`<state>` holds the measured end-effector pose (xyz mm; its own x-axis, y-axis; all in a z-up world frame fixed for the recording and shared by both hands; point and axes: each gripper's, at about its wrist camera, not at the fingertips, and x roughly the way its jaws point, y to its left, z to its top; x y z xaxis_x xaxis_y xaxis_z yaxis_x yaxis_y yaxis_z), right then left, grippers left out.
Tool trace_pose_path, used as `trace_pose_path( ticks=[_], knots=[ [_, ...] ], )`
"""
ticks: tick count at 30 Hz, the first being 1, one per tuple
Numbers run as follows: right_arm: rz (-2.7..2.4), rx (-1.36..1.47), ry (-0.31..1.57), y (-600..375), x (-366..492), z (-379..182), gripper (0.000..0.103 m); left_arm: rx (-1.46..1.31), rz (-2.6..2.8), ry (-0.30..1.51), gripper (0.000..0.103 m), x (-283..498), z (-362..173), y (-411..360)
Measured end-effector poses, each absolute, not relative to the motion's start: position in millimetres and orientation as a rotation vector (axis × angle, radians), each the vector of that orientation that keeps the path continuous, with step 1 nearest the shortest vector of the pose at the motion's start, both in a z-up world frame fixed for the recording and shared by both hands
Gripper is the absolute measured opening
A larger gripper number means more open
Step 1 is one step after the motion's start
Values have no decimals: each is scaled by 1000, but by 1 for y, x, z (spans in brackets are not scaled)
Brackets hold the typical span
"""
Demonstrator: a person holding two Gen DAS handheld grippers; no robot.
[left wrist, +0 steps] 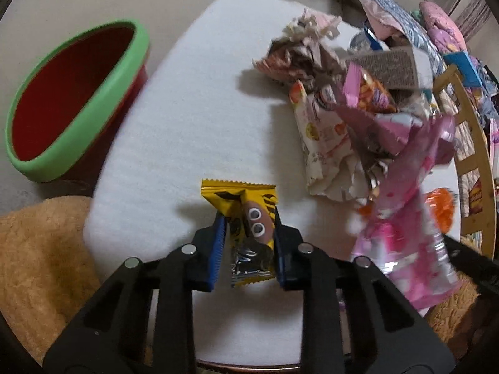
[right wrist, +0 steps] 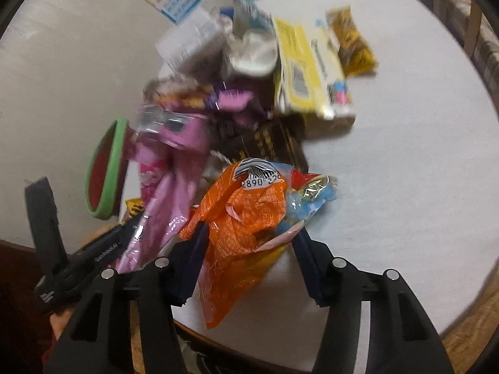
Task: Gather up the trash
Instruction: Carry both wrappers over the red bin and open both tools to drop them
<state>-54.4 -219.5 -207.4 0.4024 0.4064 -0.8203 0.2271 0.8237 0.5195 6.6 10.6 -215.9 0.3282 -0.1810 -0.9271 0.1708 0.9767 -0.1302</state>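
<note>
My left gripper (left wrist: 248, 222) is shut on a yellow snack wrapper (left wrist: 246, 215) with googly eyes, just above the white table (left wrist: 187, 109). My right gripper (right wrist: 249, 233) is closed around an orange crumpled wrapper (right wrist: 246, 212). A pile of trash lies on the table: a pink plastic bag (left wrist: 405, 193), a cream wrapper (left wrist: 324, 137) and brown crumpled paper (left wrist: 299, 53). The red bin with a green rim (left wrist: 78, 99) stands on the floor left of the table. It also shows in the right wrist view (right wrist: 106, 168).
A yellow box (right wrist: 312, 68), a dark box (right wrist: 268, 143) and a white cup (right wrist: 252, 53) sit in the pile. A tan fuzzy cushion (left wrist: 40, 265) lies at the lower left. A wooden chair (left wrist: 474, 162) stands at the right.
</note>
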Motion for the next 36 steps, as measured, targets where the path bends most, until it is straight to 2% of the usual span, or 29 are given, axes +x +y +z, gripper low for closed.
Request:
trace_pose_path(
  ticks=[7, 16, 26, 36],
  knots=[
    [41, 467, 956, -245, -71, -125, 53, -64, -167, 1105, 25, 17, -176, 43],
    [144, 305, 817, -184, -40, -64, 53, -109, -69, 963, 25, 29, -136, 95],
    [334, 165, 820, -57, 21, -59, 54, -112, 36, 877, 25, 53, -121, 172],
    [414, 124, 894, 37, 104, -94, 54, -161, 92, 892, 25, 95, -140, 222]
  ],
)
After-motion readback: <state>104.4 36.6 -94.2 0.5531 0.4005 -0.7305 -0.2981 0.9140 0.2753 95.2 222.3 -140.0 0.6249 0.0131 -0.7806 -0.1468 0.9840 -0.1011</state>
